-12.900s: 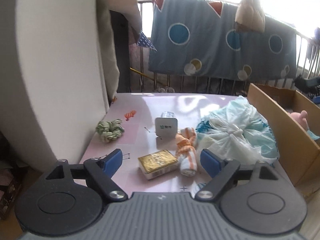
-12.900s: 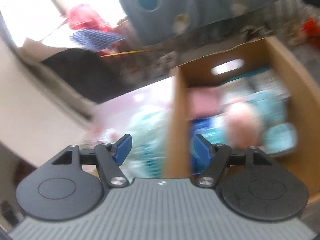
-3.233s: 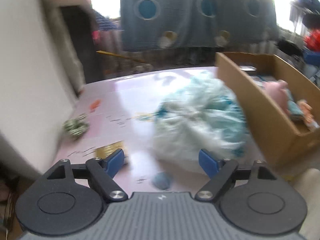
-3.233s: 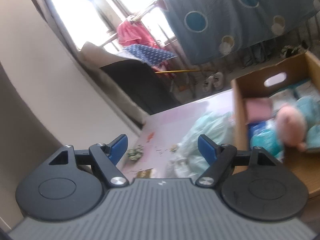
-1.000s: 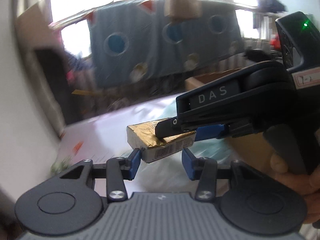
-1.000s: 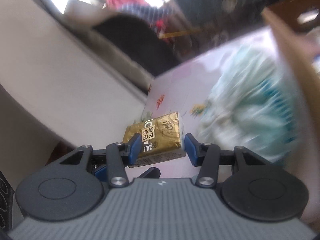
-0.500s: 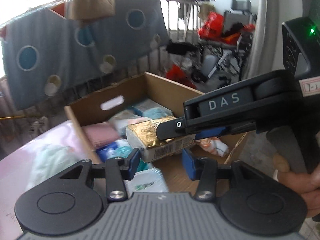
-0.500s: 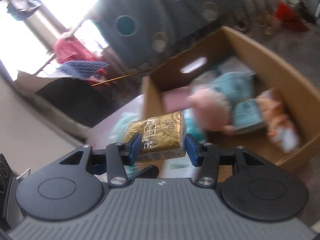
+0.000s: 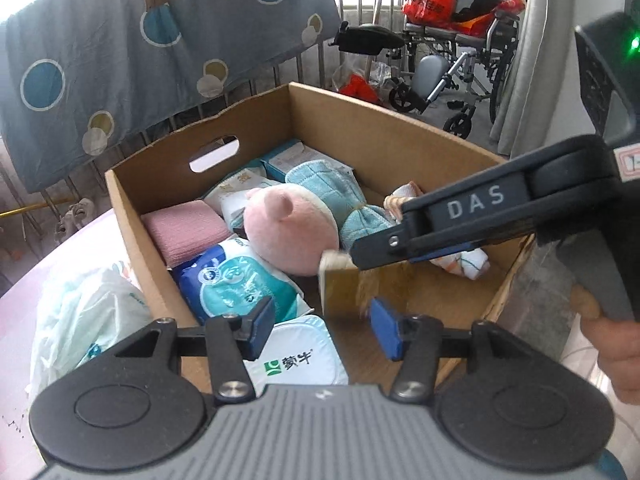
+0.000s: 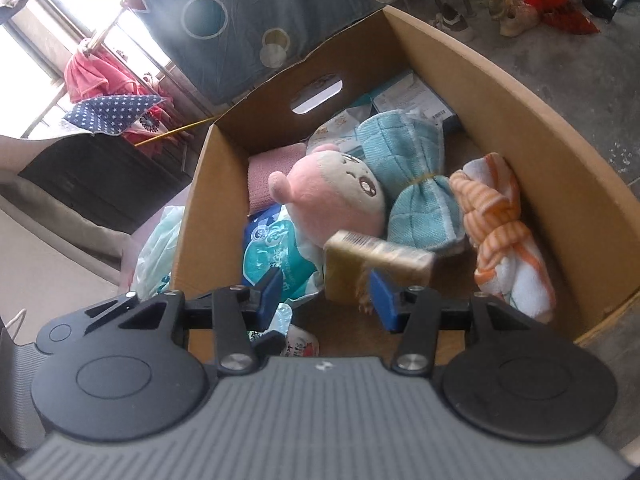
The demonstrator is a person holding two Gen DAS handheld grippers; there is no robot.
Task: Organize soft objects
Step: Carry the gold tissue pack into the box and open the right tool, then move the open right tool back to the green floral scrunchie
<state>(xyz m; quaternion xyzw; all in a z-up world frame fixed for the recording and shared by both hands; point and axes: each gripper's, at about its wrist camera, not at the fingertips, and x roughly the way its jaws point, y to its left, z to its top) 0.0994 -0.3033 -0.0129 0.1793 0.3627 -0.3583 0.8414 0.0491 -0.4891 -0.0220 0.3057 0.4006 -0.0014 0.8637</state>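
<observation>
1. The box [image 9: 200,148] stands just beside the table [image 9: 20,284] and already holds a pink plush [image 9: 288,232], a knotted orange towel [image 10: 500,216] and several soft packs. About thirteen seconds ago that towel lay on the table next to the gold pack; now it lies against the box's right wall.
2. Your left tongs [image 9: 322,324] stand open over the box. Their jaws have just been opening, and the gold pack shows in the gap beyond the pads, with neither pad pressing on it.
3. Your right tongs [image 10: 324,300] also look open. The left pad stands clear of the pack, and only the right pad overlaps it in the picture.
4. The gold pack [image 9: 340,292] is motion-blurred and tilted over the bare box floor, in front of the plush. Half a second ago it sat sharp and square, clamped in your right tongs, so it appears to be dropping.
5. It is likely a light tissue pack. Its body is soft, its foil wrap is slick, and nothing in it is fragile. If it needs moving again, grip across its short width at the middle, squeezing gently so the wrap does not slide.
</observation>
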